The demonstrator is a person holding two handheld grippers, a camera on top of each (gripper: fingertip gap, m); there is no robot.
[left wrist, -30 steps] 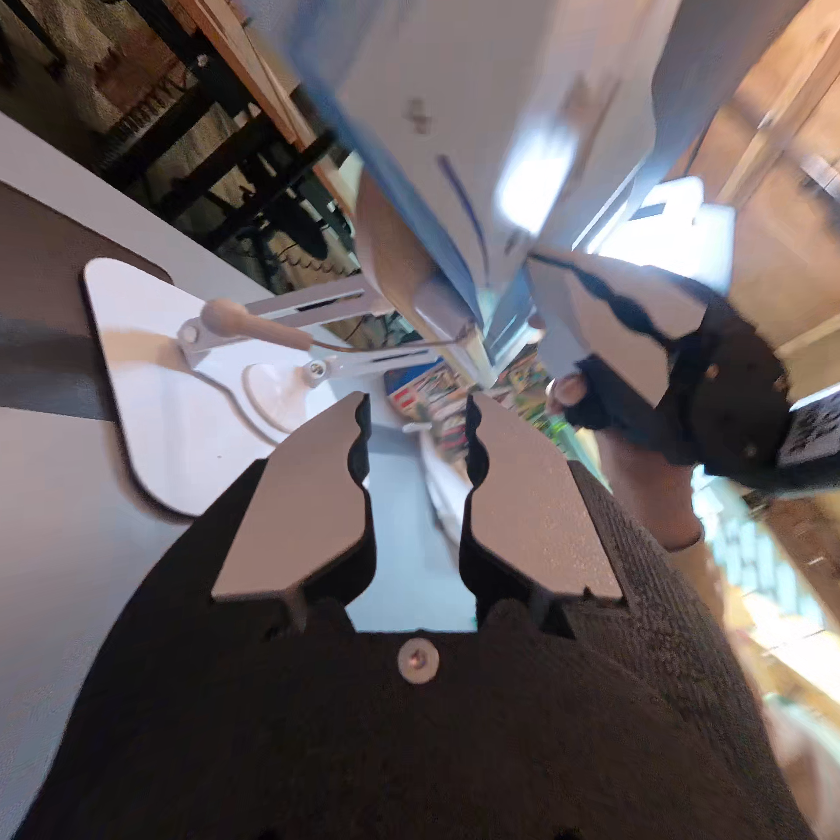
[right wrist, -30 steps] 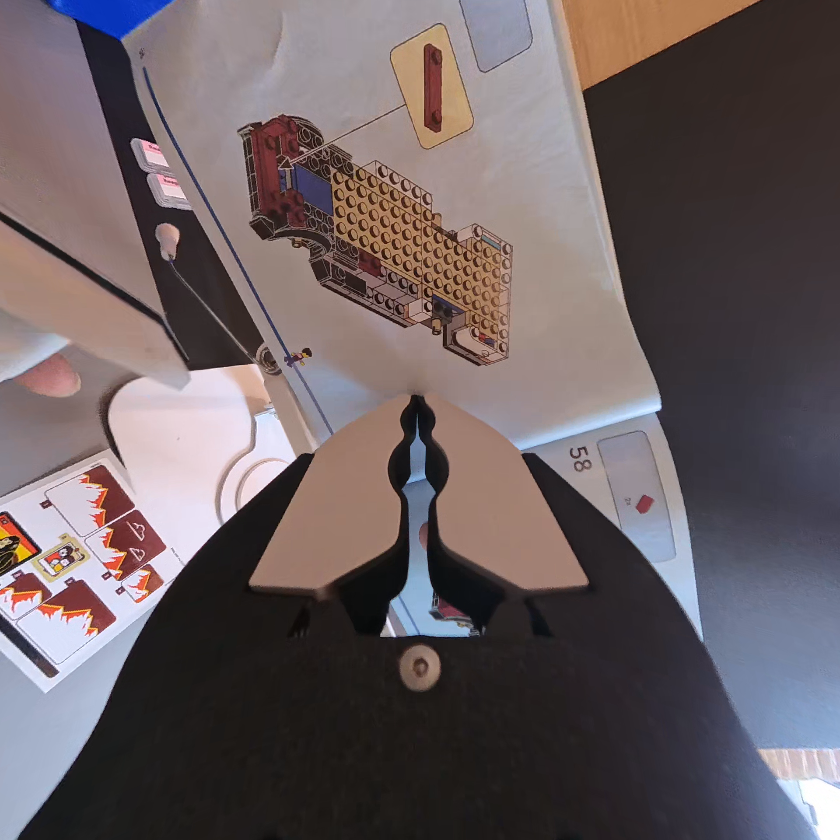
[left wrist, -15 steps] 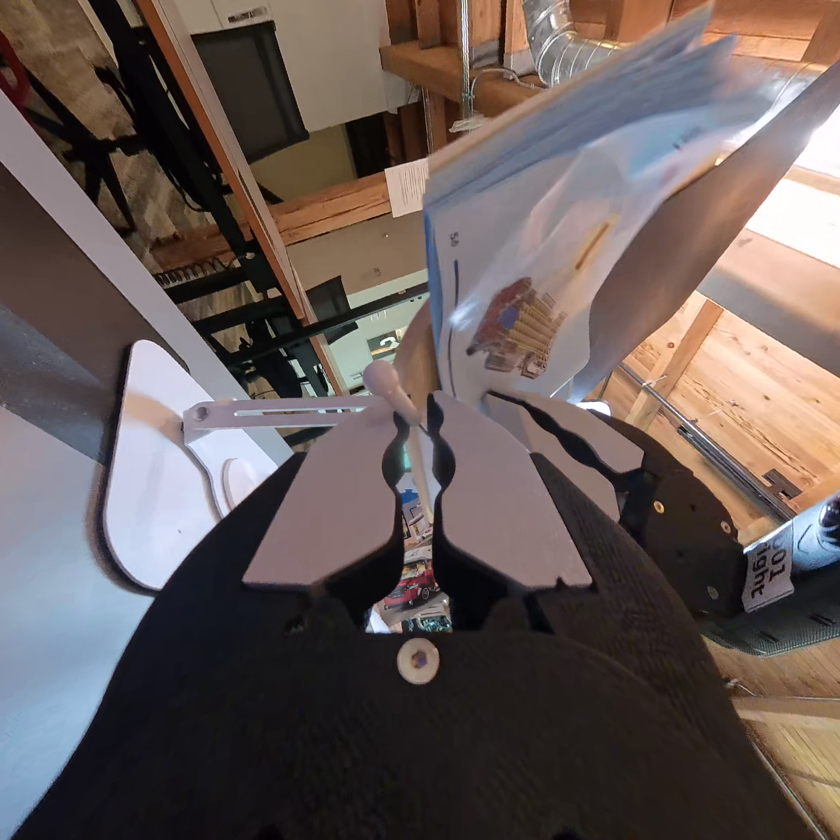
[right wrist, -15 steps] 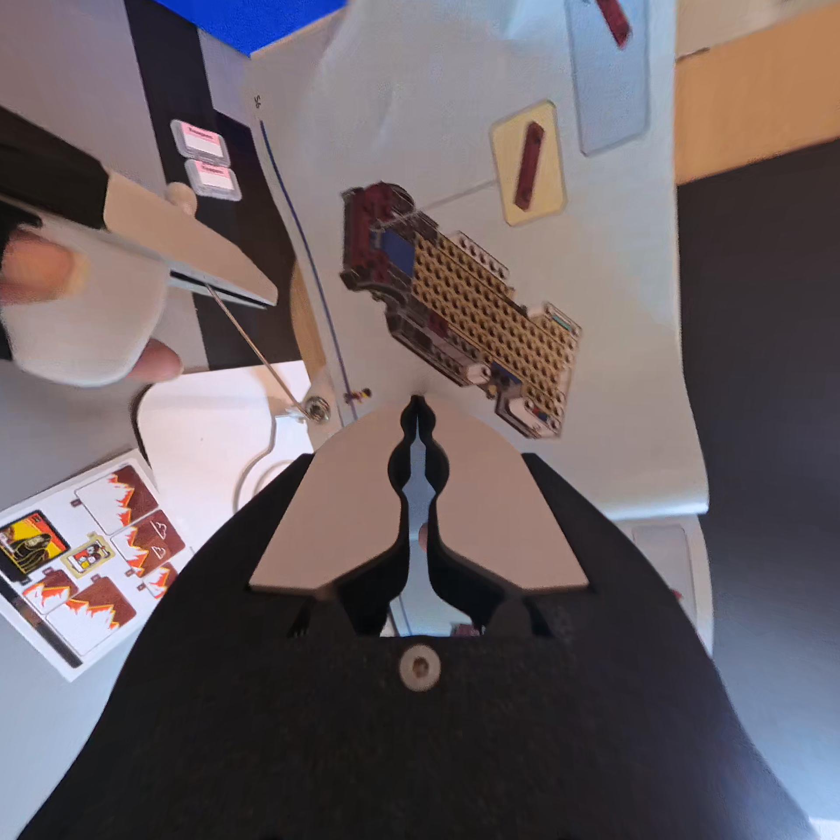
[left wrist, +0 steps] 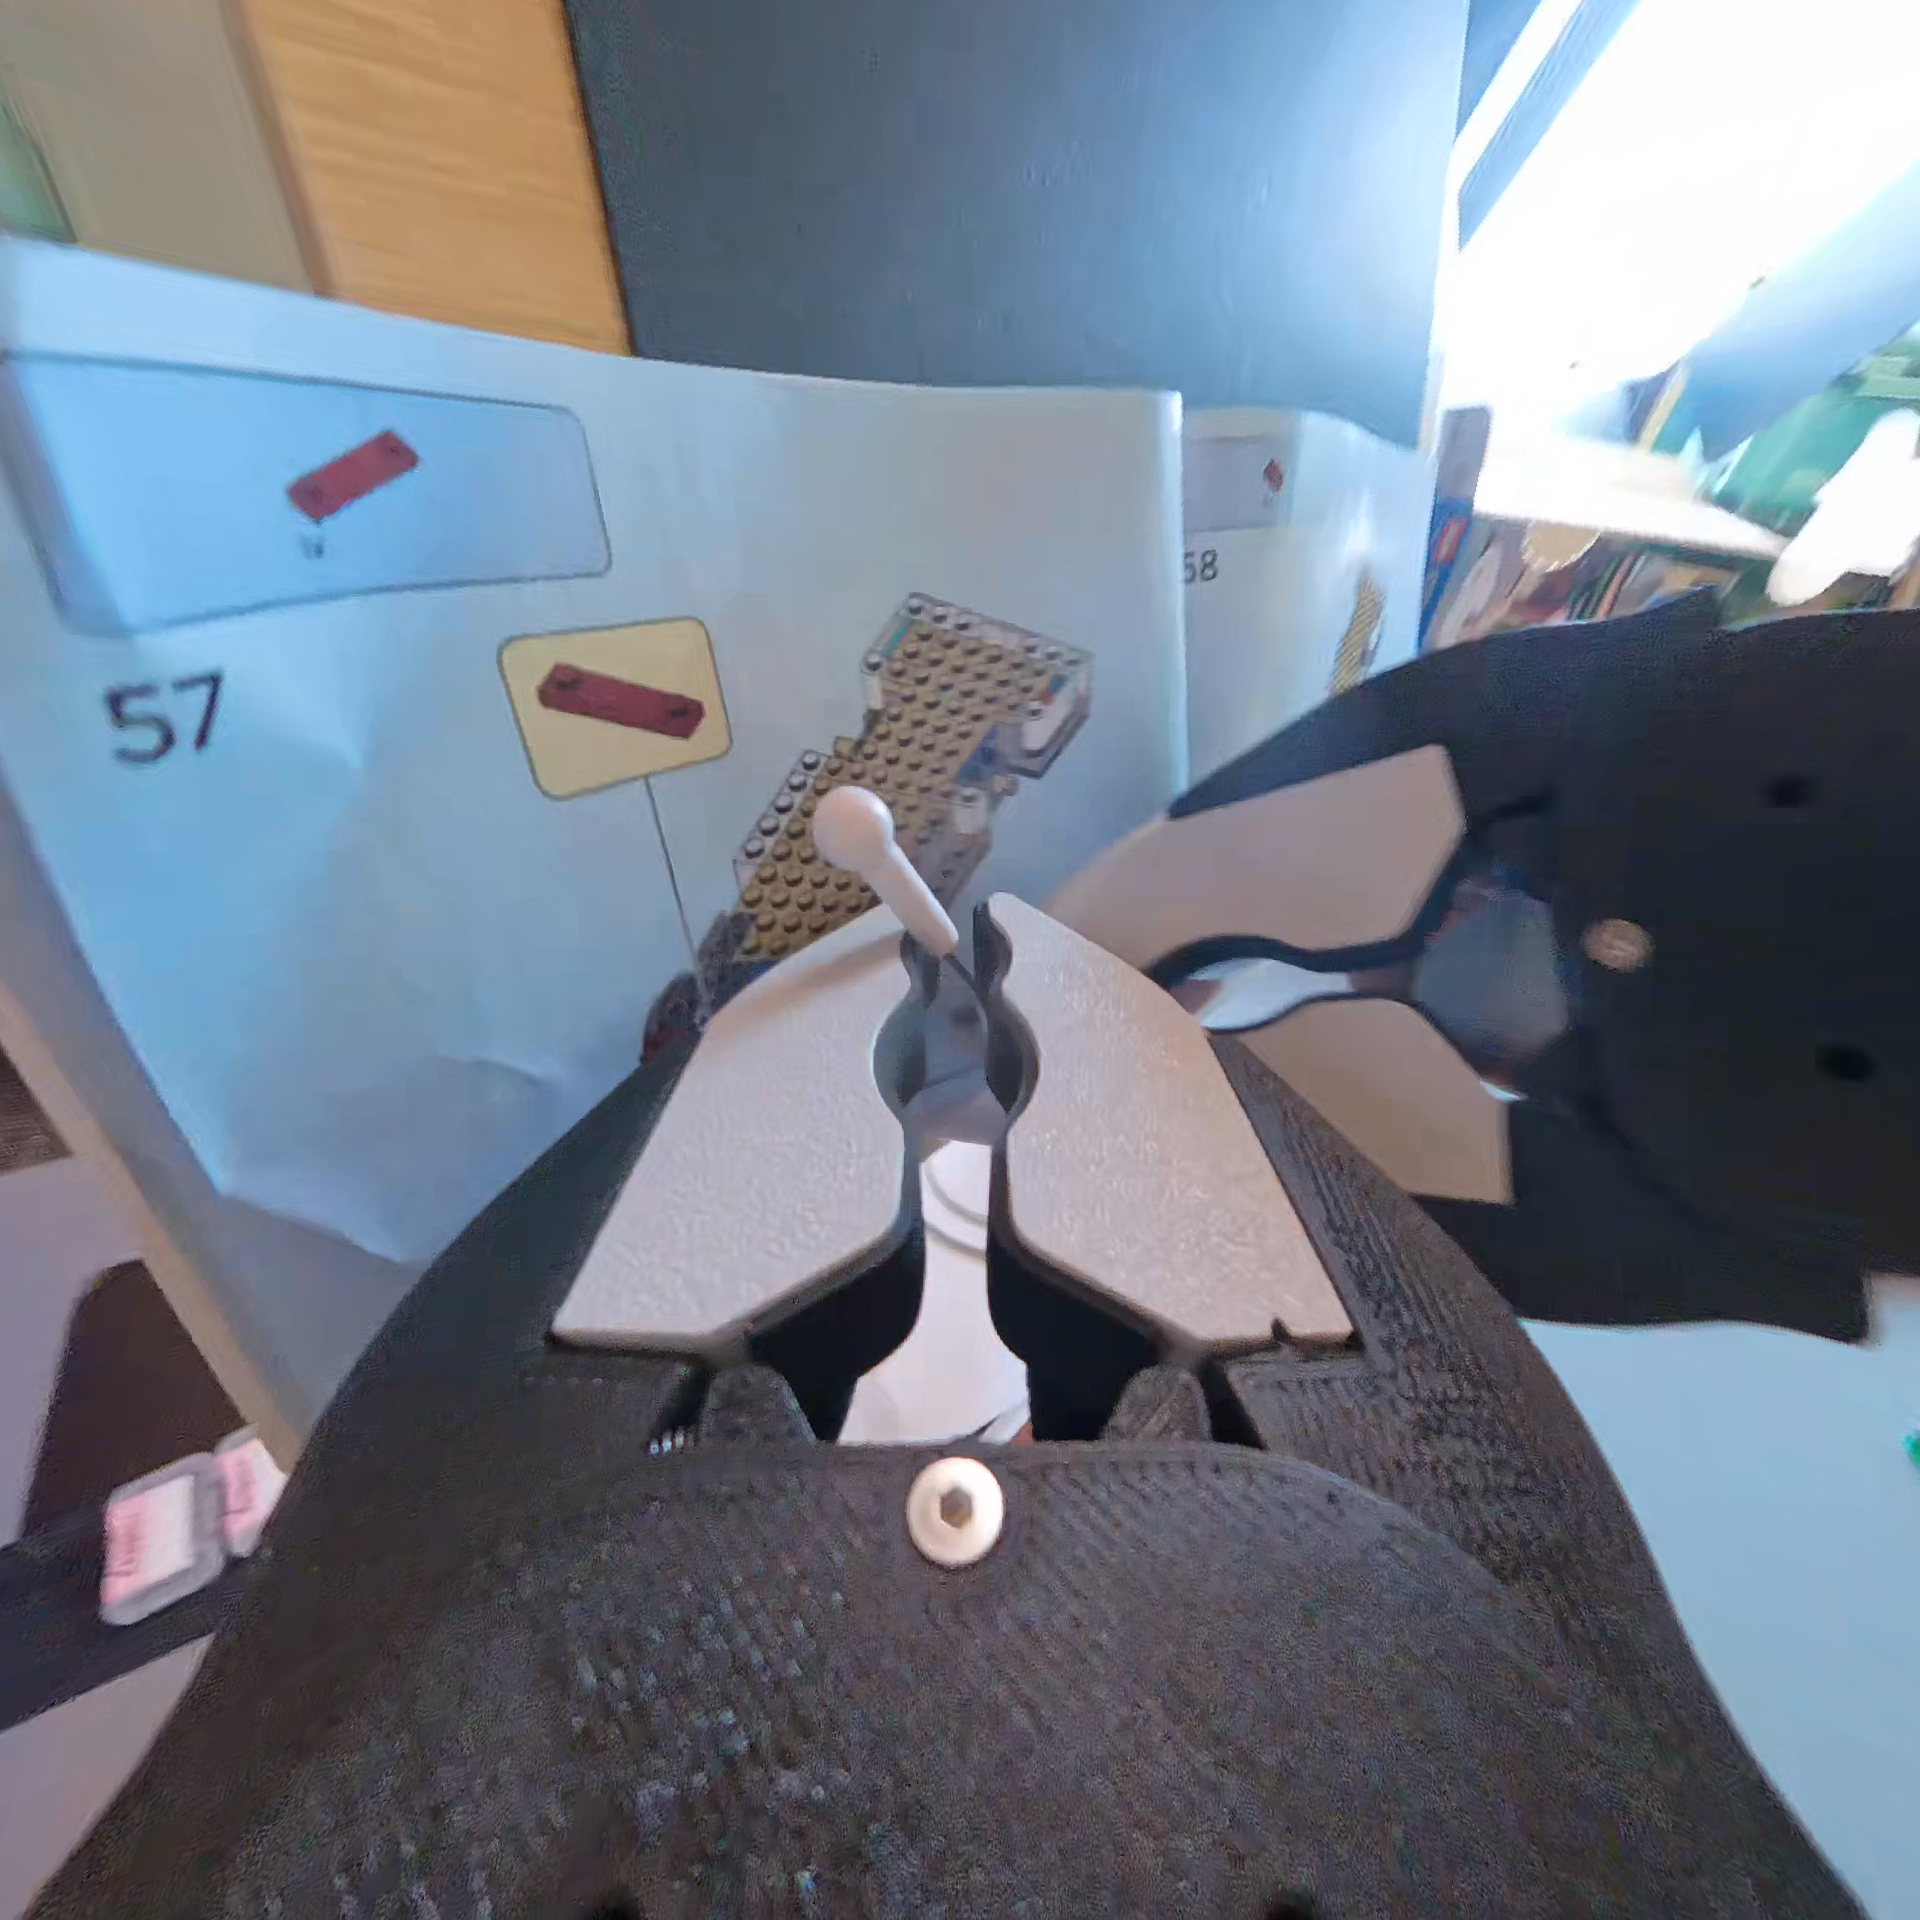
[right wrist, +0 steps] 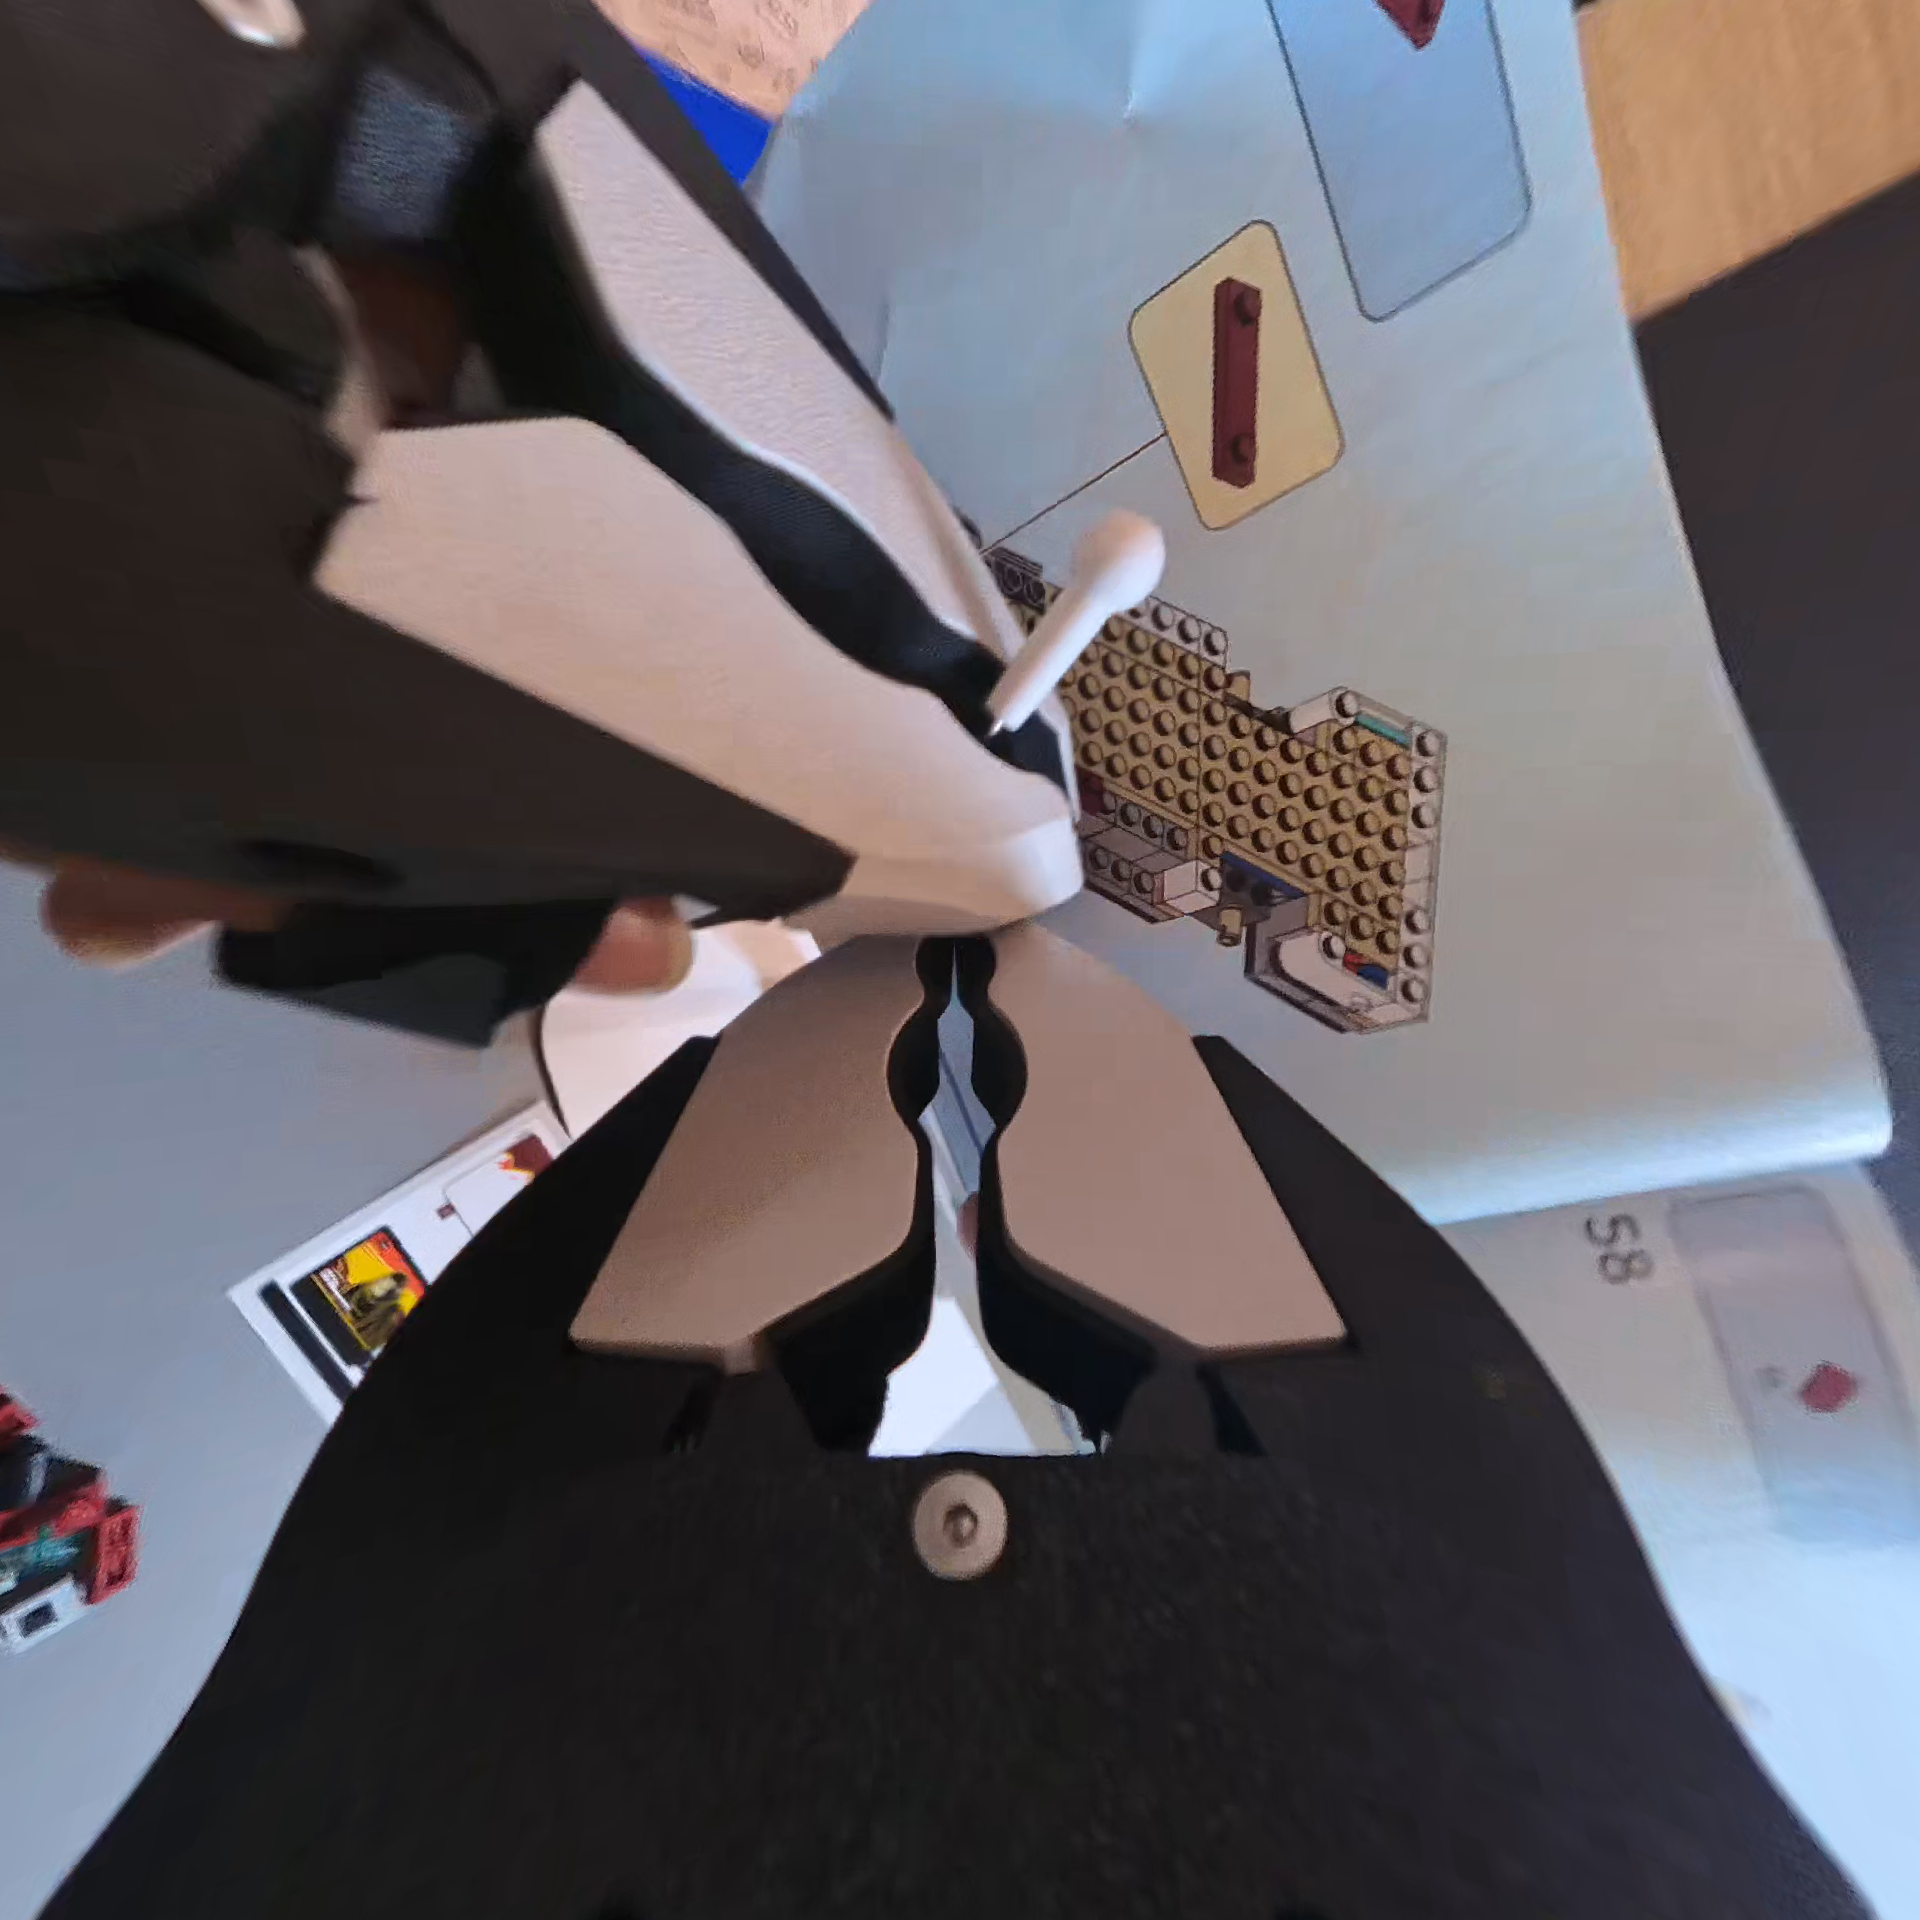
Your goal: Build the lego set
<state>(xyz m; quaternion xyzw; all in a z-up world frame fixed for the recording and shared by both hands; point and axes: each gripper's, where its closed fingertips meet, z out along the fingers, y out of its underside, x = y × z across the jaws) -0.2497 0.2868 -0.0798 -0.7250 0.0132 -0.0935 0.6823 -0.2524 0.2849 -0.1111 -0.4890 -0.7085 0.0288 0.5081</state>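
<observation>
Since a second ago the left gripper [left wrist: 951,940] has closed from wide apart onto the thin wire arm of a book stand, just below its white knob [left wrist: 854,821], while the right gripper [right wrist: 954,961] stays clamped on the near edge of the instruction booklet [right wrist: 1455,727]. The wire looks thin and sits at the very fingertips, so it could slip out. The raised page might then flop back down.

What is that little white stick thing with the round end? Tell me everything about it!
The white stick looks like smooth plastic, with a rounded knob on top that narrows to a thin stem. It tilts up out of the left claw, whose tips are closed around its lower end. Behind it stands an open instruction booklet.
</observation>
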